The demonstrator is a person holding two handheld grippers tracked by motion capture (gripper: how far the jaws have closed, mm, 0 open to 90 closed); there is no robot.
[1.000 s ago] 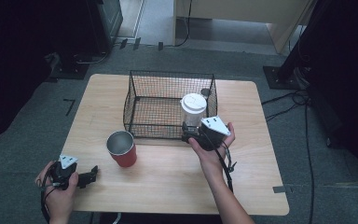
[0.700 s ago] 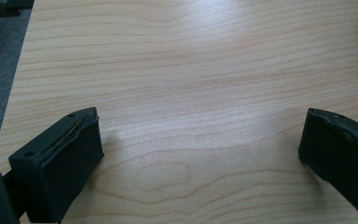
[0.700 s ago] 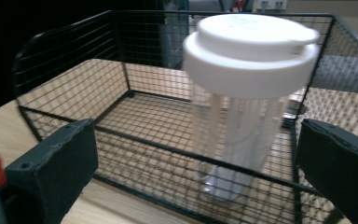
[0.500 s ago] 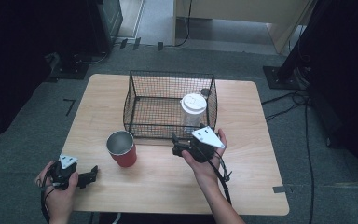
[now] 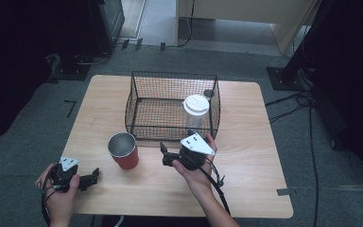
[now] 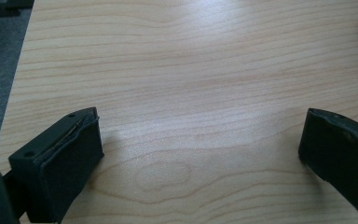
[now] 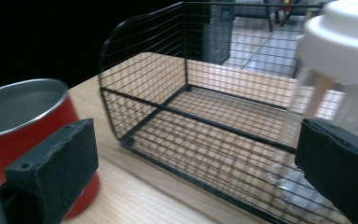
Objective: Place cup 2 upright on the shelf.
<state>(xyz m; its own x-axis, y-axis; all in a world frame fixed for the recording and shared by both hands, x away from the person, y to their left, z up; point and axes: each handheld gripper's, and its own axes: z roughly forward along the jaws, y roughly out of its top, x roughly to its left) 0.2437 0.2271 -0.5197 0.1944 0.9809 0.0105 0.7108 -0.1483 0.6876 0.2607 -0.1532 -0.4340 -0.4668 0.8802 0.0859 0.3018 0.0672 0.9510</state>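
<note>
Red cup [image 5: 124, 151] upright, mouth up, beside basket [image 5: 142, 101].

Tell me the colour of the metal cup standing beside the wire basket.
The cup is red outside with a silver steel inside, clearest in the right gripper view.

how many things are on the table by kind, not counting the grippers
wire basket: 1
red metal cup: 1, standing outside the basket
clear cup with white lid: 1, standing inside the basket
total: 3
</note>
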